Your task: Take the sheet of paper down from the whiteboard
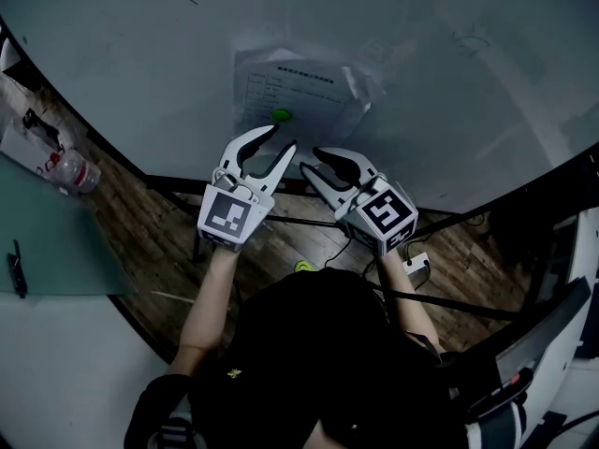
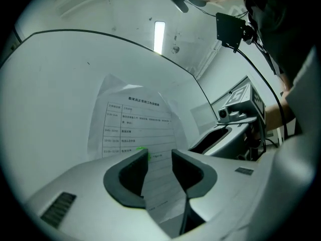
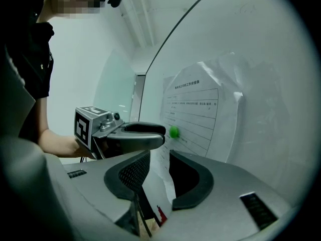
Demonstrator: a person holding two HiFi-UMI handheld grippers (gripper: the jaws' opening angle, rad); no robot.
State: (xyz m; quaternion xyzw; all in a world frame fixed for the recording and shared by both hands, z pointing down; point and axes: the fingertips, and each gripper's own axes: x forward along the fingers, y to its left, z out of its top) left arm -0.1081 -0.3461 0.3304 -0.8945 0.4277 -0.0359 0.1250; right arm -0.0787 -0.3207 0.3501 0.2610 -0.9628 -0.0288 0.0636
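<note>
Left gripper (image 1: pixel 279 140): jaws apart, nothing clamped, near magnet (image 1: pixel 281 115). Right gripper (image 1: pixel 311 160): jaws apart, paper (image 1: pixel 309 92) edge between them, unpinched. Paper: on whiteboard (image 1: pixel 140 64), magnet-pinned. Removal seemingly not begun; magnet and sheet remain.

Likely an office or classroom: a big whiteboard (image 1: pixel 421 82) carrying a printed timetable sheet (image 1: pixel 299 92), wood floor (image 1: pixel 168 241), loose cables (image 1: pixel 449 223), ceiling strip light (image 2: pixel 159 34).
</note>
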